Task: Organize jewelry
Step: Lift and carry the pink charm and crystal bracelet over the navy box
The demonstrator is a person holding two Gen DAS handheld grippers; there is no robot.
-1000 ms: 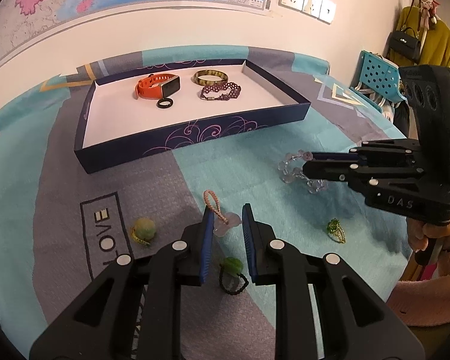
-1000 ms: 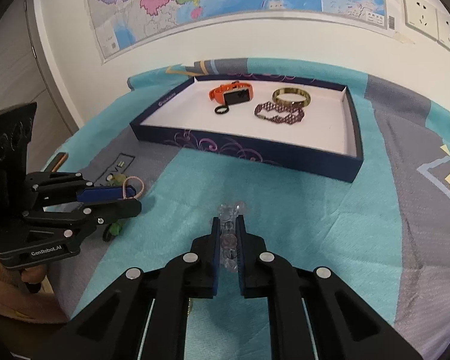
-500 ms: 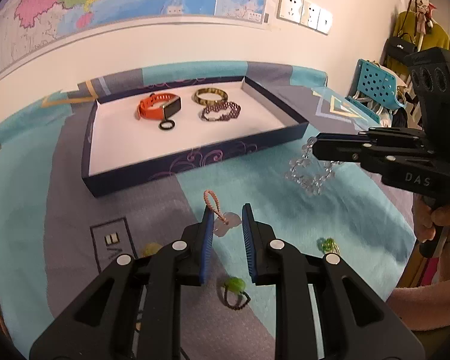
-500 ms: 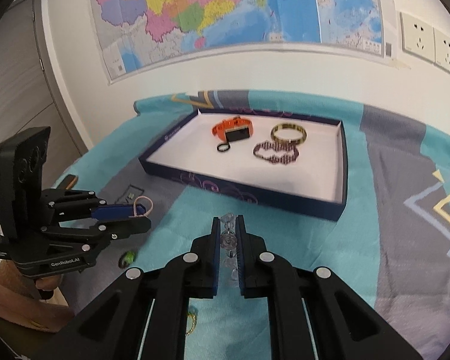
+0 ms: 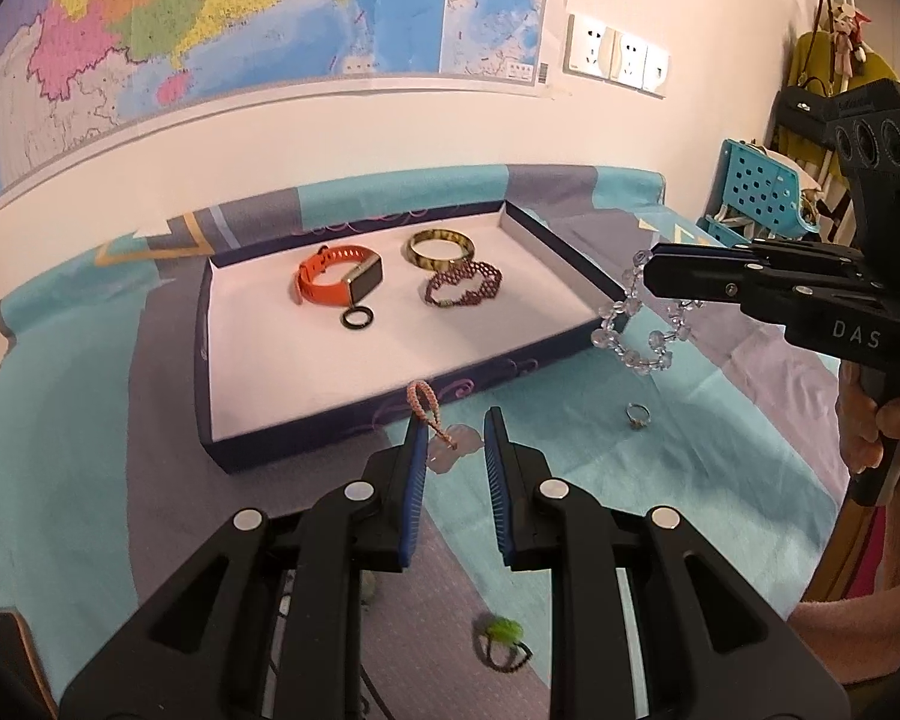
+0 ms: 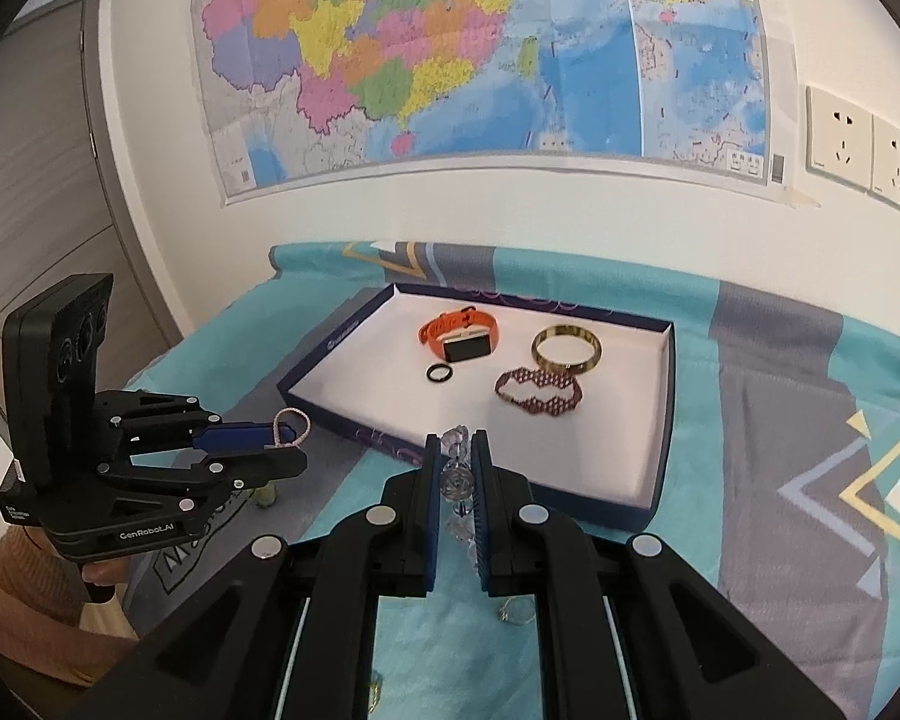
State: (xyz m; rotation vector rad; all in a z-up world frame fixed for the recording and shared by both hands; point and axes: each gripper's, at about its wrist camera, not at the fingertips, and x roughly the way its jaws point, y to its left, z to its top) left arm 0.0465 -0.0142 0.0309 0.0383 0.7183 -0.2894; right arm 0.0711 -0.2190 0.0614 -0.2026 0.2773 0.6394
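Observation:
My left gripper (image 5: 453,441) is shut on a pale pink pendant (image 5: 457,451) whose braided pink cord loop (image 5: 421,401) sticks up past the left finger. It hovers over the cloth just short of the navy tray (image 5: 330,435). My right gripper (image 6: 456,450) is shut on a clear bead bracelet (image 6: 457,483), which dangles from it (image 5: 633,336) beside the tray's right front corner. The white tray floor holds an orange watch (image 5: 336,282), a black ring (image 5: 357,319), a gold bangle (image 5: 441,247) and a purple beaded bracelet (image 5: 465,288).
A small ring (image 5: 637,415) lies on the teal and grey cloth right of my left gripper. A green-beaded dark loop (image 5: 501,639) lies nearer, under my left gripper. A wall with a map stands behind the tray. A blue perforated basket (image 5: 756,192) sits at the far right.
Both grippers have risen from the cloth with their pieces. The clear bracelet left the cloth and now hangs by the tray's corner. The tray looks nearer in both views.

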